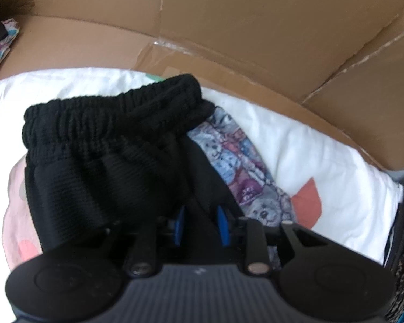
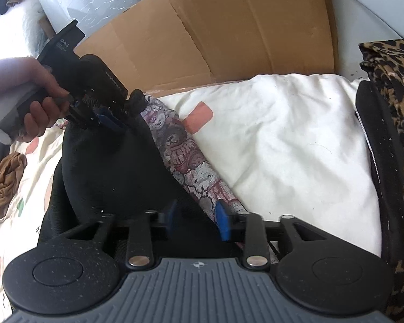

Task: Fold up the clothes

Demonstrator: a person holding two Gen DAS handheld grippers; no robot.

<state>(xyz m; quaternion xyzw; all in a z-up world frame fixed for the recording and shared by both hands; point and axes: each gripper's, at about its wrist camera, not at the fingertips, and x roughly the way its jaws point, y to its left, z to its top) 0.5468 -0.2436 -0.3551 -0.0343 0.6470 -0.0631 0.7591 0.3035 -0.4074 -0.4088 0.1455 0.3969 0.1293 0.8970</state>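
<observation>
Black shorts (image 1: 107, 148) with a ribbed elastic waistband lie bunched on a bear-patterned garment (image 1: 242, 167) over white bedding (image 1: 323, 161). My left gripper (image 1: 202, 224) points steeply down at them, and a ridge of black cloth runs up between its blue pads (image 1: 223, 226). In the right wrist view the left gripper (image 2: 109, 119), held by a hand (image 2: 37, 107), pinches the far edge of the shorts (image 2: 107, 175). My right gripper (image 2: 198, 219) stands at the near edge. Its jaws stand apart with black cloth lying between them, beside the bear-patterned garment (image 2: 185, 156).
Flattened cardboard (image 2: 215, 35) lies behind the white bedding (image 2: 282, 148). A leopard-print fabric (image 2: 396, 102) over a dark edge borders the right side. A crumpled brown cloth (image 2: 2, 183) sits at the left on a printed sheet.
</observation>
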